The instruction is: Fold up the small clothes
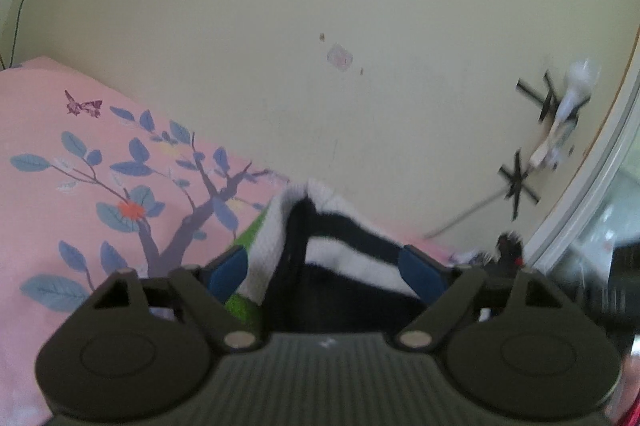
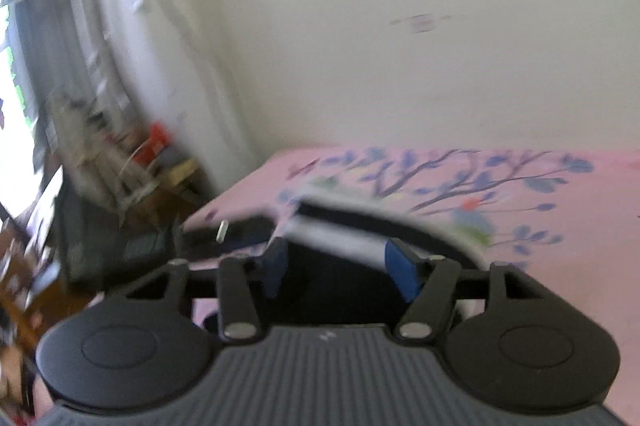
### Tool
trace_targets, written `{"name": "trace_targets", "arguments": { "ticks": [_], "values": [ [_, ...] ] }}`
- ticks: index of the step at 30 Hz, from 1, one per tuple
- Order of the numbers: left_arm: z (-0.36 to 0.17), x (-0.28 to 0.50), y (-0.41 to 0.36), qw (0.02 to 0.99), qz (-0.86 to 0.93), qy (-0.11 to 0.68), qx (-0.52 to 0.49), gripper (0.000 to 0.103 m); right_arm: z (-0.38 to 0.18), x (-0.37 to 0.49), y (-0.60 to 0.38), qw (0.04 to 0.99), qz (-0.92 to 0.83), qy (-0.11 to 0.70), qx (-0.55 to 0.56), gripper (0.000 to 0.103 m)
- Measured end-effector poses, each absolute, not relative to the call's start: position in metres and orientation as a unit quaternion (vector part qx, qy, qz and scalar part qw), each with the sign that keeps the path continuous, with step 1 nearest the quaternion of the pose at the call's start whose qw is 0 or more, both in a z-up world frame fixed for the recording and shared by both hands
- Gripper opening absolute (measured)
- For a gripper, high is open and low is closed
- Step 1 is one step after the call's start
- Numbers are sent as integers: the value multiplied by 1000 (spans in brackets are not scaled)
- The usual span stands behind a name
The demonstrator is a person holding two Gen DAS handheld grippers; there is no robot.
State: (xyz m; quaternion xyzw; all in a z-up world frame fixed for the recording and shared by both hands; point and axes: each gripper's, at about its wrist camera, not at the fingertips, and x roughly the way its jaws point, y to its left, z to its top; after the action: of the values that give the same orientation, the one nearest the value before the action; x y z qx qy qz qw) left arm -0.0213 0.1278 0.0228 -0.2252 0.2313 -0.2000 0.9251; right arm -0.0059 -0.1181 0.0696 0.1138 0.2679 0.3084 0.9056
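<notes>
A small black-and-white striped garment (image 1: 344,246) with a green part is bunched between the blue pads of my left gripper (image 1: 324,270), lifted above the pink bedsheet (image 1: 80,154). In the right wrist view, the same striped garment (image 2: 344,238) lies between the blue pads of my right gripper (image 2: 340,266), over the pink sheet (image 2: 560,246). Both grippers' jaws stand fairly wide with cloth filling the gap; whether they pinch it is not clear. The right view is motion-blurred.
A pale wall (image 1: 320,6) stands behind the bed. A white object taped to the wall (image 1: 560,118) is at the right. A window frame (image 2: 120,26) and a cluttered low shelf (image 2: 120,166) are left of the bed's corner.
</notes>
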Motion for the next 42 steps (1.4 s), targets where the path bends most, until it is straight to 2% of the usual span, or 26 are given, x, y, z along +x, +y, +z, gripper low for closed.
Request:
{"name": "trace_targets", "arguments": {
  "ticks": [3,4,5,7,9,13,15,18,19,20,23,27,31,42],
  "values": [
    [16,-17,121,928,-184,255,-201,67,65,23,-105,907,298,273,118,54],
    [14,-14,119,927,-180,265,-196,58,61,34,-100,906,294,282,115,54],
    [11,-11,118,926,-175,276,-189,54,53,46,-92,905,285,298,108,54],
    [6,-7,115,927,-164,290,-173,52,34,65,-79,901,271,330,78,55],
    [5,-5,115,929,-156,292,-167,52,16,72,-71,910,246,330,51,51],
    [3,-4,123,922,-163,294,-190,54,14,72,-81,906,250,334,69,49],
    [5,-5,124,921,-170,291,-197,61,15,63,-90,912,251,312,88,50],
    [7,-8,126,921,-178,280,-207,84,22,36,-109,926,241,257,134,64],
    [8,-9,127,922,-173,278,-208,98,23,23,-119,931,232,236,152,69],
    [8,-9,128,923,-165,276,-210,102,23,12,-130,934,224,221,170,70],
    [6,-5,131,918,-161,286,-225,103,8,-8,-161,930,196,221,218,72],
    [-2,2,129,912,-146,310,-224,103,-25,-8,-189,903,182,263,288,75],
    [-7,7,128,908,-142,323,-224,103,-34,-2,-204,880,188,272,342,75],
    [-10,8,129,906,-141,327,-227,103,-32,-1,-205,873,205,263,355,80]
  ]
}}
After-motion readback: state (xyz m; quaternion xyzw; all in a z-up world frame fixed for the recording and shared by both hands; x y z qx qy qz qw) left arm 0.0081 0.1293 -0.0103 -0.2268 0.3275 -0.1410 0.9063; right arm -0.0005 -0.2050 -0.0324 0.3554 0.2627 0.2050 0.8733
